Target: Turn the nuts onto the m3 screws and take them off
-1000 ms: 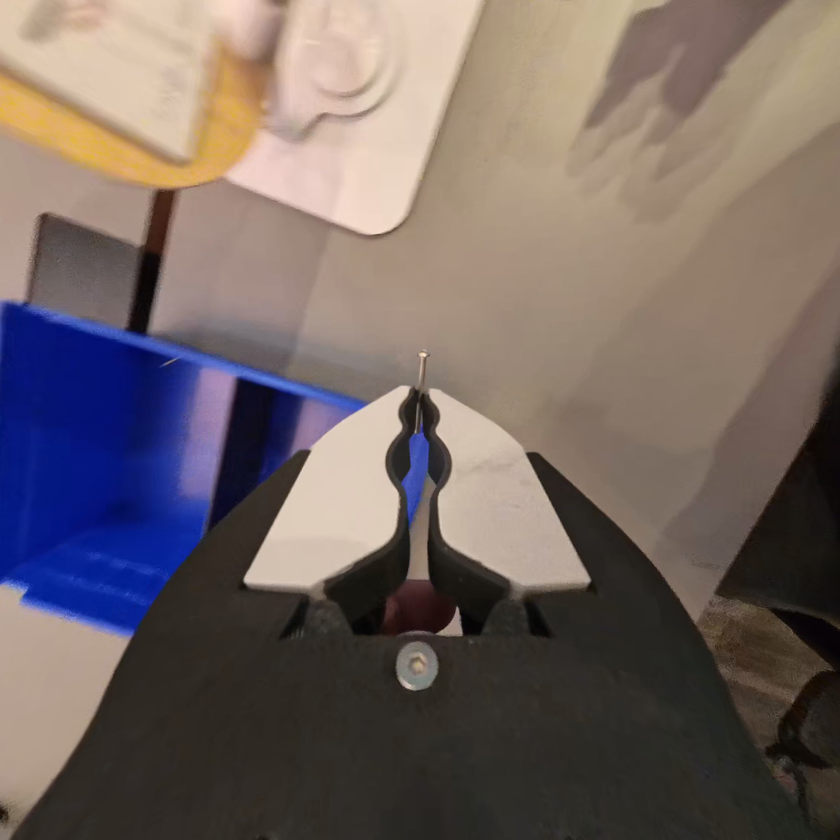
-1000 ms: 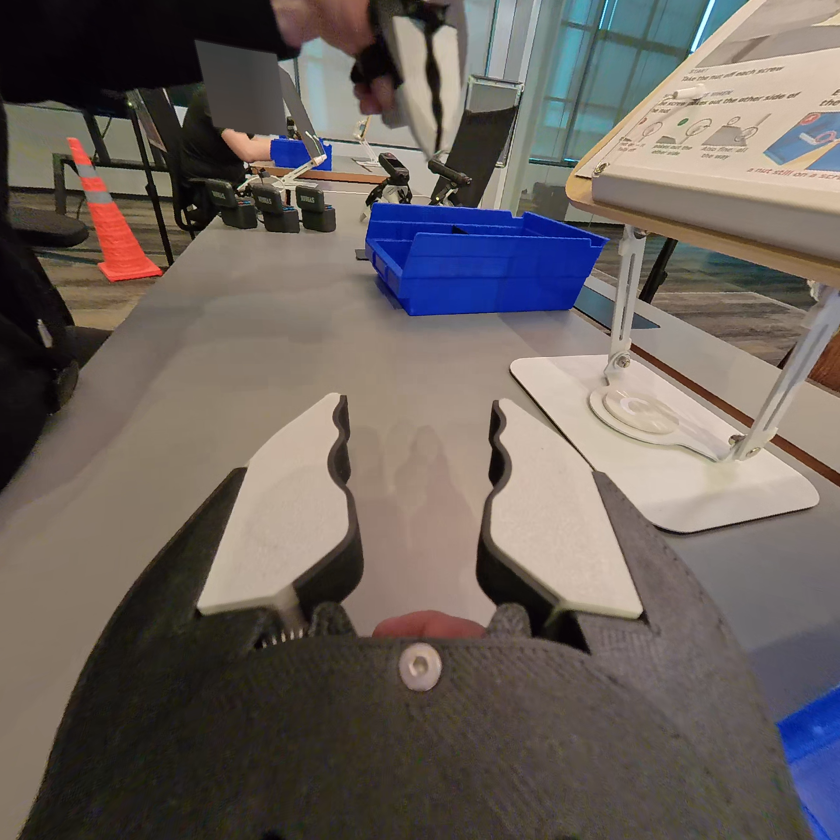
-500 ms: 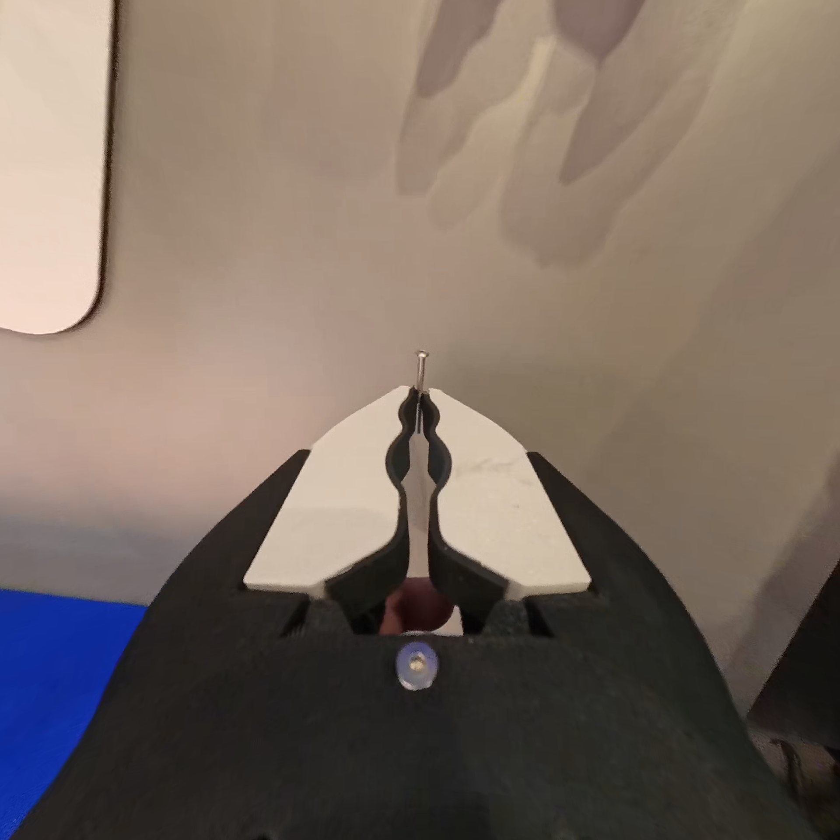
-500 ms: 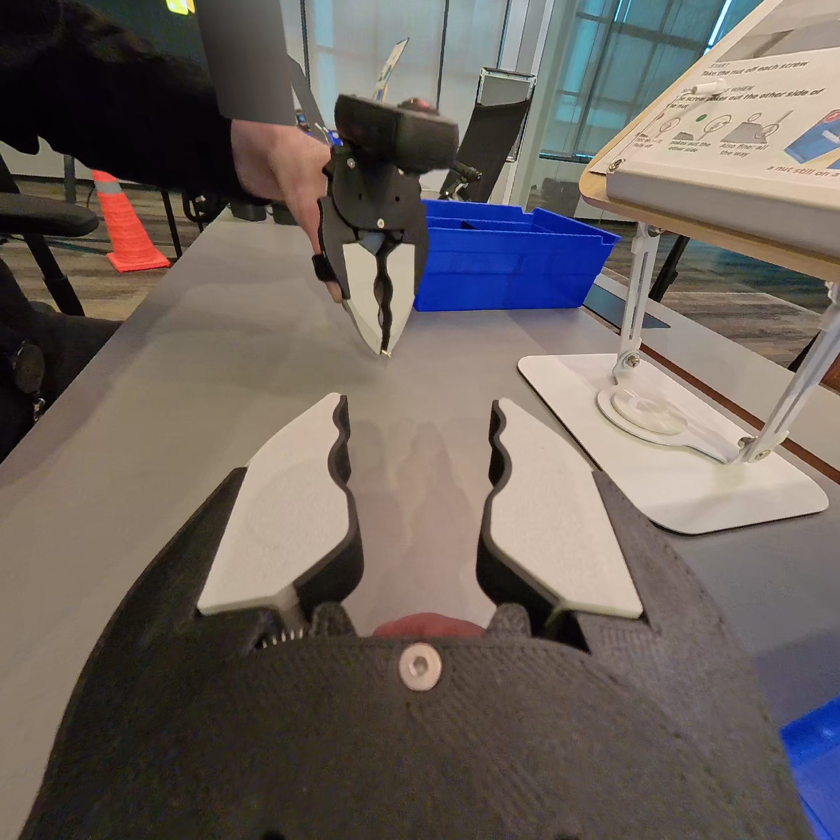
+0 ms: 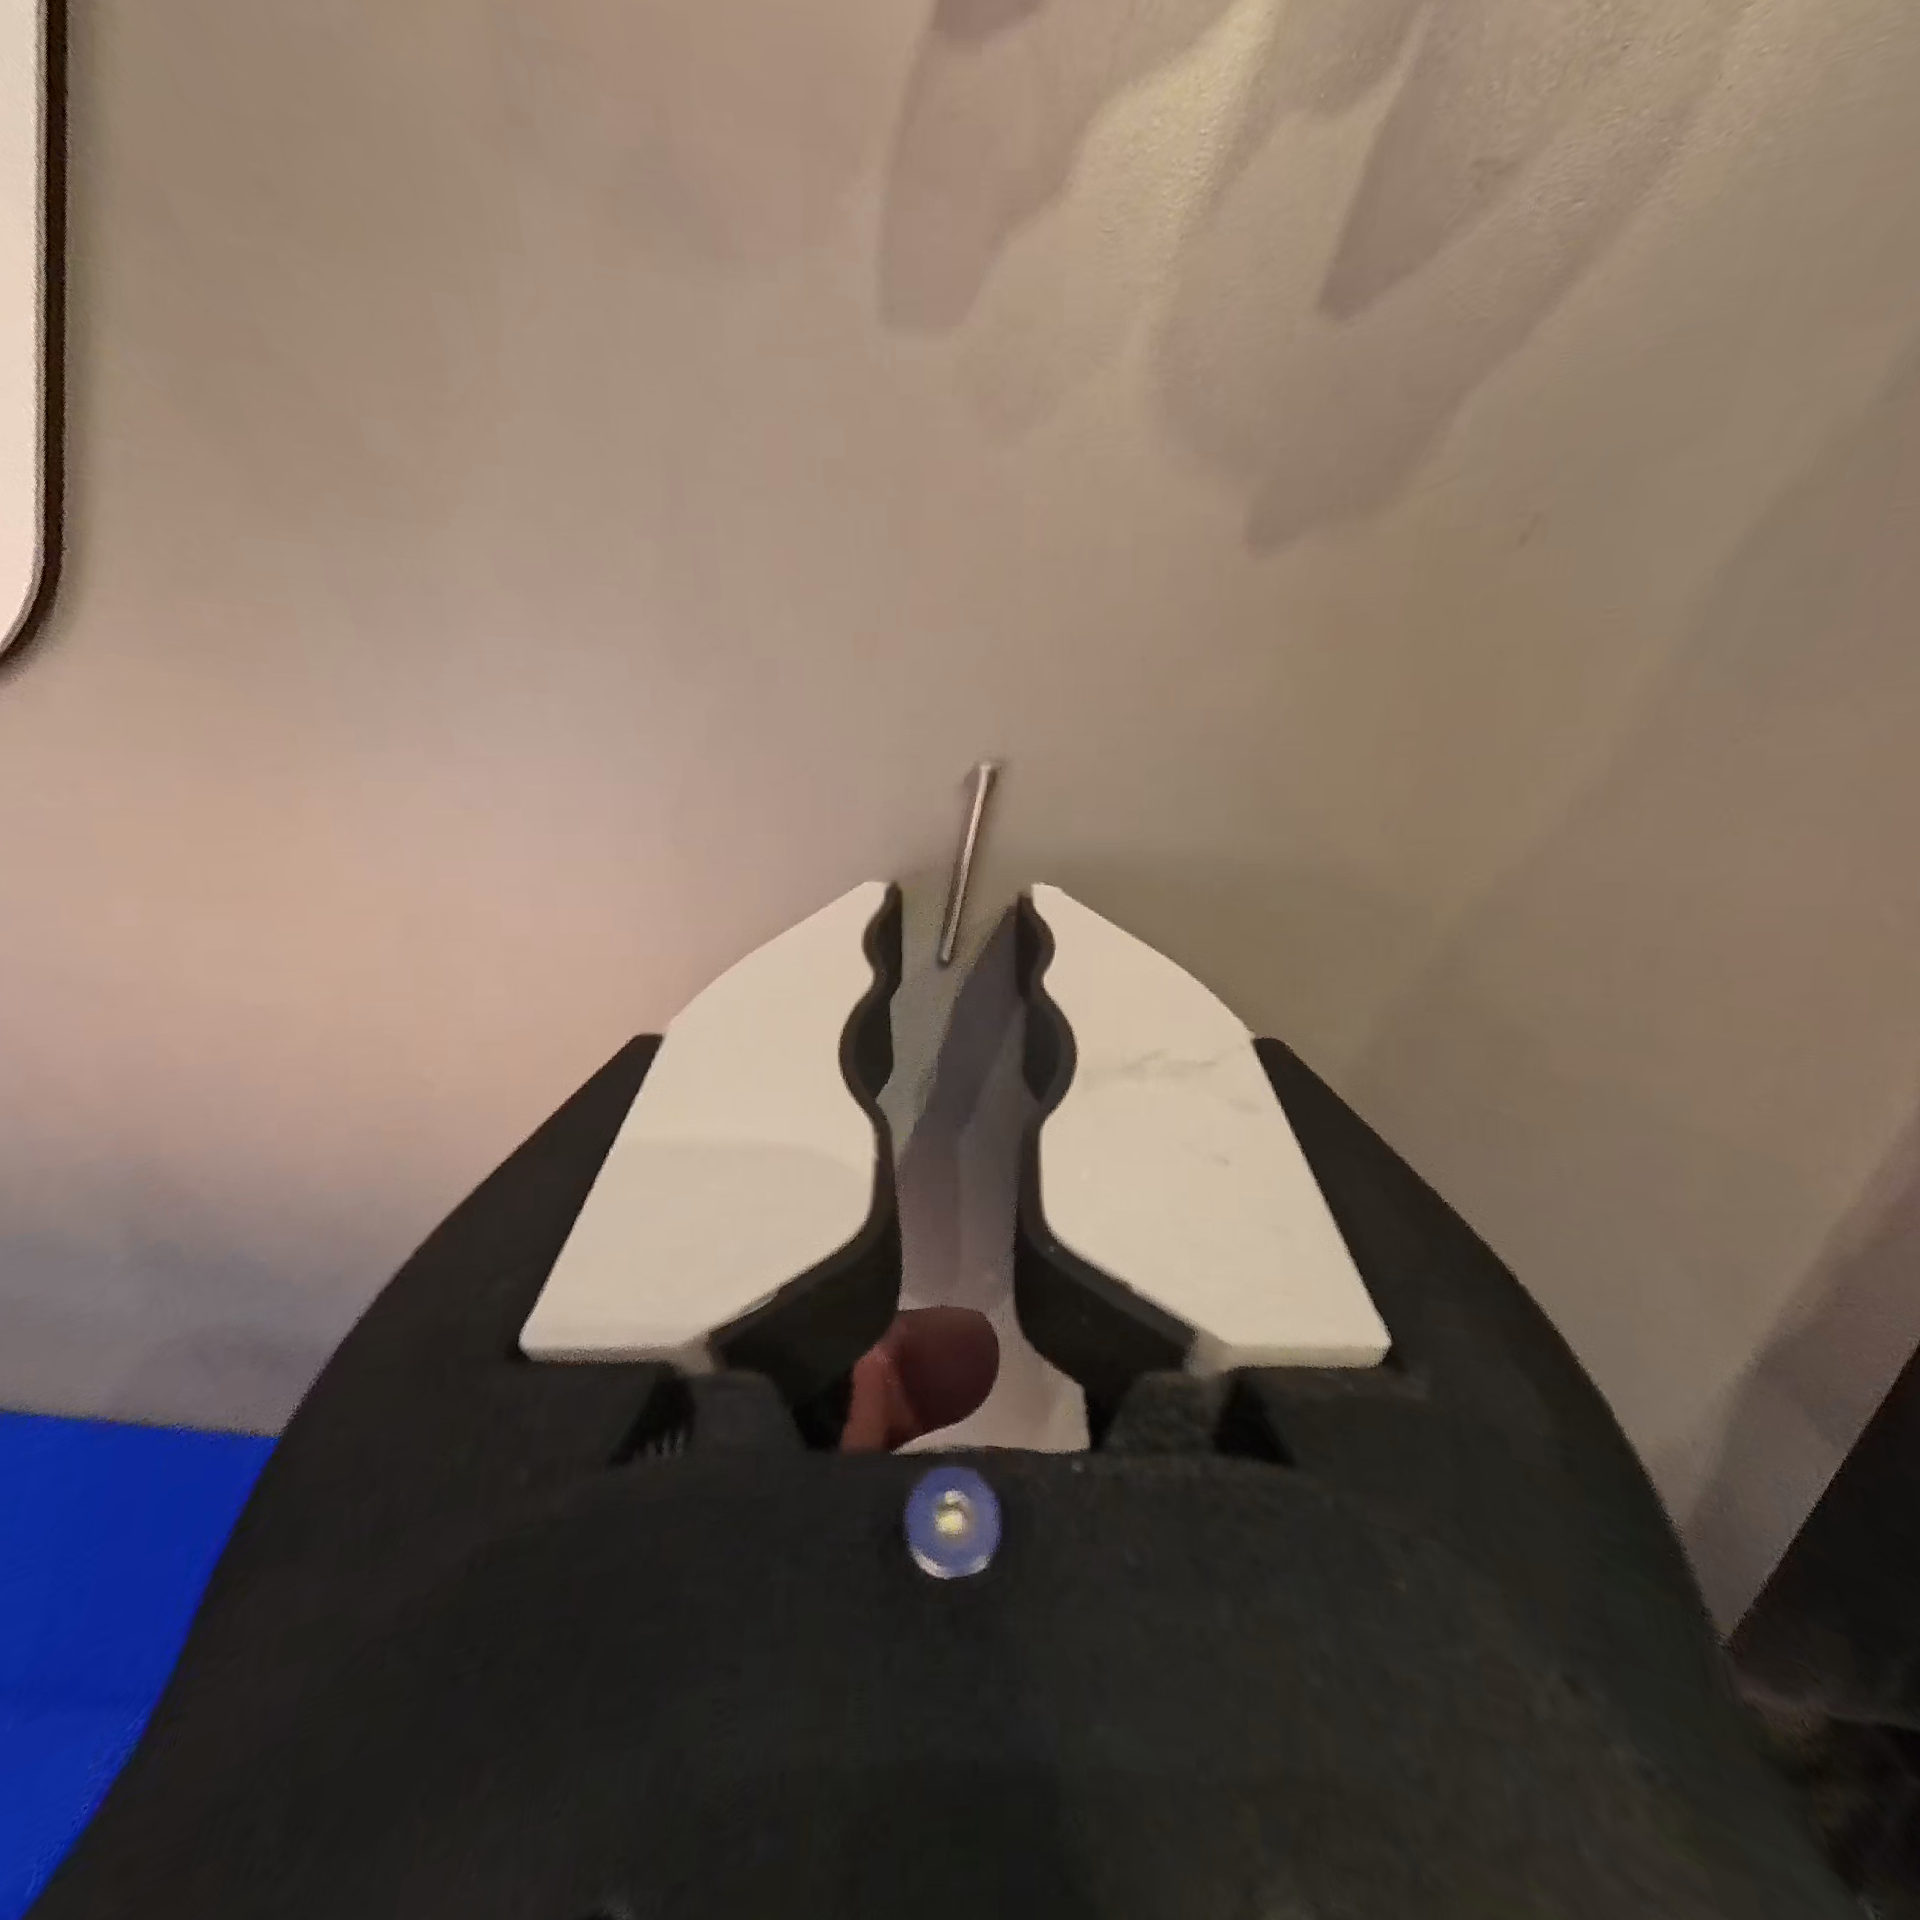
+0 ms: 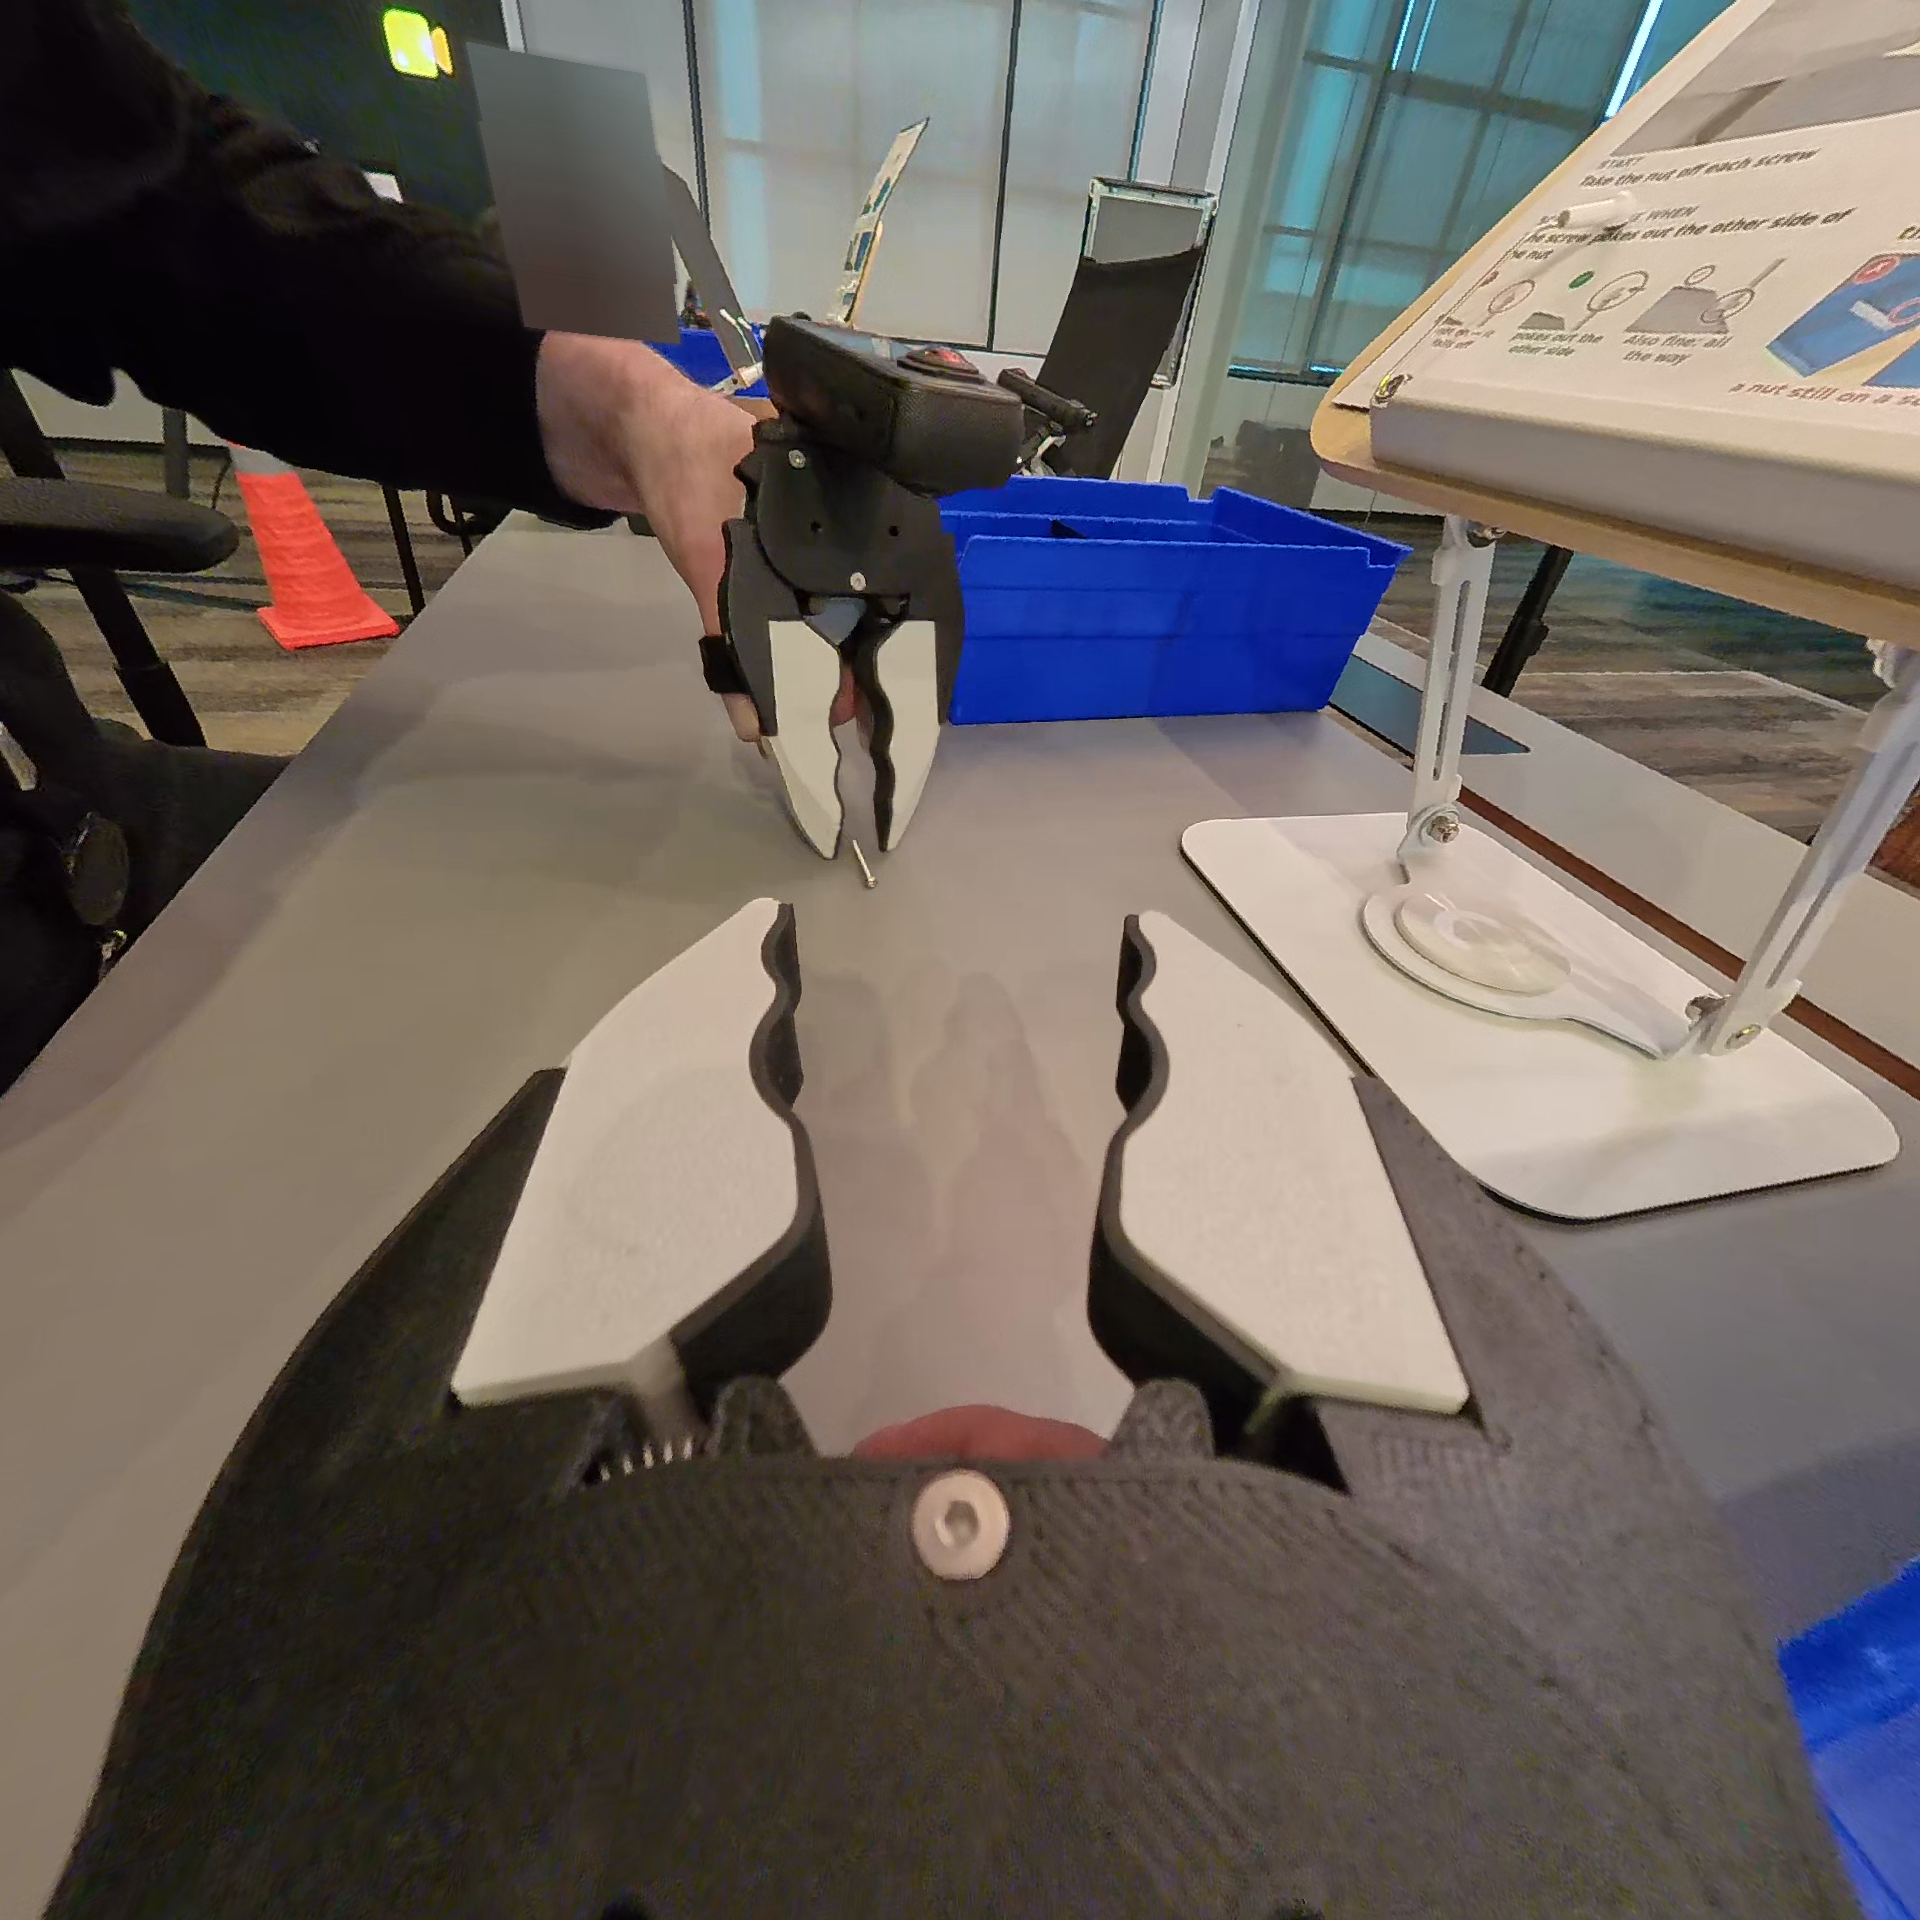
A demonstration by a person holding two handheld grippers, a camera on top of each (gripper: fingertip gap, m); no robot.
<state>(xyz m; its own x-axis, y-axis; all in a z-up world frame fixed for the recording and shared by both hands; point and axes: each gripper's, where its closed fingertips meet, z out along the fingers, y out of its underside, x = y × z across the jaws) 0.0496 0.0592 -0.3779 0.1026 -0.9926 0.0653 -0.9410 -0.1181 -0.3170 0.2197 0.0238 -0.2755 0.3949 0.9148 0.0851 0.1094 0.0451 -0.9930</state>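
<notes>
Releasing the thin silver M3 screw (image 5: 966, 862) onto the grey tabletop (image 5: 520, 520), head end away from the left gripper (image 5: 961, 904). Best done low and slowly, fingers parted only slightly, so that the screw neither rolls nor bounces; worth keeping the shank in line with the finger gap for an easy re-grip.

Left gripper, black body with white finger plates: jaws narrowly apart, tips pointing down at the tabletop. Screw between and just beyond the tips, tilted, apparently free of both fingers; whether its far end touches the tabletop cannot be told from the left wrist view. In the right wrist view, screw (image 6: 862, 864) just below the left gripper (image 6: 857, 842), seemingly at the tabletop surface (image 6: 520, 831).

Right gripper (image 6: 956, 935), same build: jaws wide apart, holding nothing, hovering low over the tabletop, near the screw and pointed toward it.

No nut visible on the screw or near it. Blue plastic bin (image 6: 1164, 613) behind the screw, well apart; white flat stand base (image 6: 1558, 1122) to the screw's right, carrying a tilted instruction board (image 6: 1662, 343).
</notes>
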